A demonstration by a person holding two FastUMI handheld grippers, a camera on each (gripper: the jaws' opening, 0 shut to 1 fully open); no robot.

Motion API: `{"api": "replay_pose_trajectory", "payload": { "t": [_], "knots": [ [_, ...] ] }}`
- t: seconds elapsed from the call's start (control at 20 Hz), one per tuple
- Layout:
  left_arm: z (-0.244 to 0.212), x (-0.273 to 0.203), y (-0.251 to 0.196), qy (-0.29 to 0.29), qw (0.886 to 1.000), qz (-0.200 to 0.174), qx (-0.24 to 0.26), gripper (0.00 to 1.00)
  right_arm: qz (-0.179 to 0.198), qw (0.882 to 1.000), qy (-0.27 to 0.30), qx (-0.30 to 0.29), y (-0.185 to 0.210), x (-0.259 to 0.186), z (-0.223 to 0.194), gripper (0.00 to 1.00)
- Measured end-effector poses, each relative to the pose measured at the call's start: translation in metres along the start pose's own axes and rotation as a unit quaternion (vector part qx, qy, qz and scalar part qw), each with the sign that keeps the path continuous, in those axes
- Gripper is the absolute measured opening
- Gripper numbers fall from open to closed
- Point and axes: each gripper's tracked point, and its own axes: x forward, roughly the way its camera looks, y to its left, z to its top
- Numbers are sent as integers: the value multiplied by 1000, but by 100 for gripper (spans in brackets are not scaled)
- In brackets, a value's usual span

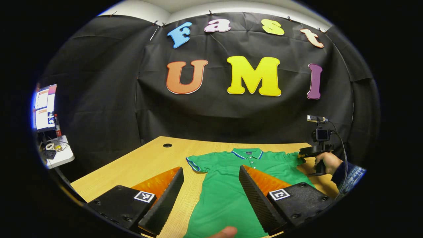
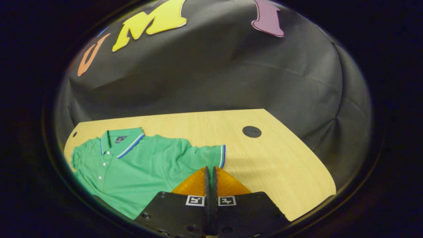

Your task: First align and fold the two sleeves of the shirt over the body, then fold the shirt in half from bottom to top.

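- The green polo shirt (image 1: 228,185) lay flat and face up on the wooden worktop (image 1: 145,162), collar toward the booth wall and hem toward the person, so its long axis ran straight away from the left claw (image 1: 211,195).
- The left claw was wide open, hovering over the lower body of the shirt, one finger above bare worktop and the other above the cloth.
- The shirt's left-hand sleeve (image 1: 195,163) in the left gripper view lay spread outward, ahead of that claw and a little to its left; nothing gripped it.
- The right claw (image 2: 210,180) was closed, fingers pressed together, with their tips at the lower edge of the other sleeve (image 2: 211,155). Whether cloth was pinched between them I cannot tell.
- In the left gripper view, the right claw sat at that sleeve, held by a hand (image 1: 327,162).
- Judging by this, the right claw was nearer its sleeve; folding would carry it inward across the body.
- Neither sleeve looked folded yet.
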Motion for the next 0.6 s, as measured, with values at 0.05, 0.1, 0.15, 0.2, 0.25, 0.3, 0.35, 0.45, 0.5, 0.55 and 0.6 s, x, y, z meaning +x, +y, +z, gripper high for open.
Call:
{"api": "replay_pose_trajectory", "payload": {
  "t": [0.05,0.1,0.15,0.2,0.25,0.3,0.35,0.45,0.5,0.55,0.6],
  "knots": [
    [-2,1,0,4,1000,0,-2,100,2,1000,-5,-5,3,-3,5,0],
    [-3,1,0,6,1000,0,-4,100,6,1000,-11,-10,7,-6,10,0],
    [-3,1,0,7,1000,0,-4,100,10,1000,-16,-13,13,-11,15,0],
    [-3,1,-1,6,1000,0,-3,100,16,1000,-22,-16,19,-16,20,0],
    [-2,0,-1,5,1000,-1,-2,100,21,999,-28,-19,25,-21,25,0],
    [-1,-1,-3,3,1000,-2,0,100,25,999,-34,-21,33,-25,30,0],
    [-1,-2,-3,2,1000,-4,0,100,32,998,-39,-23,41,-29,34,0],
    [0,-2,-6,0,1000,-7,2,100,43,998,-43,-27,59,-35,38,0],
    [-1,-3,-6,0,1000,-8,3,100,49,997,-44,-28,68,-37,38,0],
    [-1,-2,-6,1,1000,-8,4,100,57,997,-45,-29,79,-39,39,0],
    [-1,-2,-5,2,1000,-7,6,100,61,997,-45,-32,89,-40,37,0]
  ]
}}
